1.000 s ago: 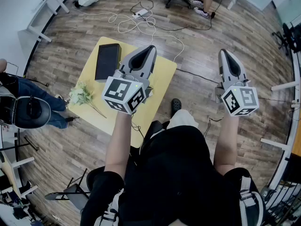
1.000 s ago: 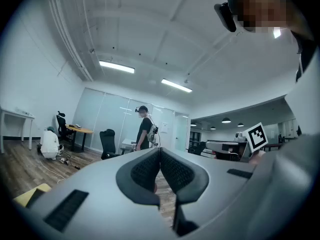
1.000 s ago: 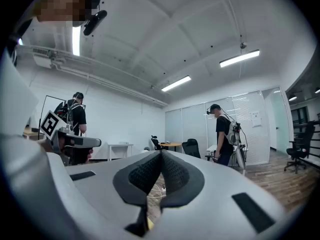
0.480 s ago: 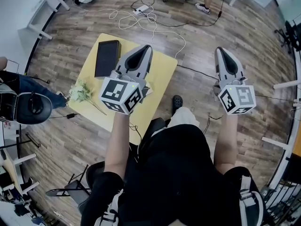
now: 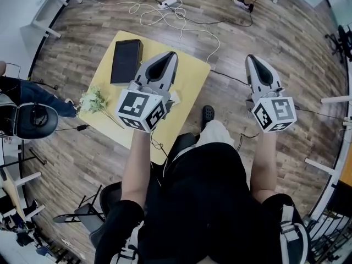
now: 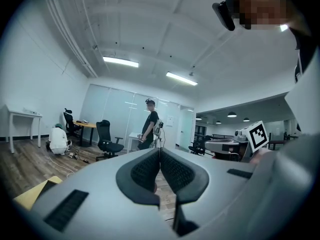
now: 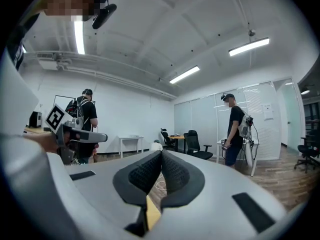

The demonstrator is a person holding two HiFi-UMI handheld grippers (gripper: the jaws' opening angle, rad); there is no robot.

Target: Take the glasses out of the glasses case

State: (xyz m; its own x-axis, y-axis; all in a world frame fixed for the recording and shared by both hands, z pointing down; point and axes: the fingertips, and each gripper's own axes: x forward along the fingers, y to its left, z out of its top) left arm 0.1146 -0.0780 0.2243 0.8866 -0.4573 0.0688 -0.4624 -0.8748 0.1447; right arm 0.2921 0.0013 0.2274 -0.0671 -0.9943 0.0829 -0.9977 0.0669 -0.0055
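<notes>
Both tools are pressed shut with nothing between them. Your left tool hangs level over the yellow counter, and your right tool hangs level off its right side, above the floor. The black glasses case lies flat and looks closed at the counter's far left corner, well apart from both tools, with a sprig of white flowers near the left edge. To start well, tip both tools down toward the case and open them before you arrive. Pin the base with one tool and lift the lid's edge with the other. I cannot tell which side hinges.
</notes>
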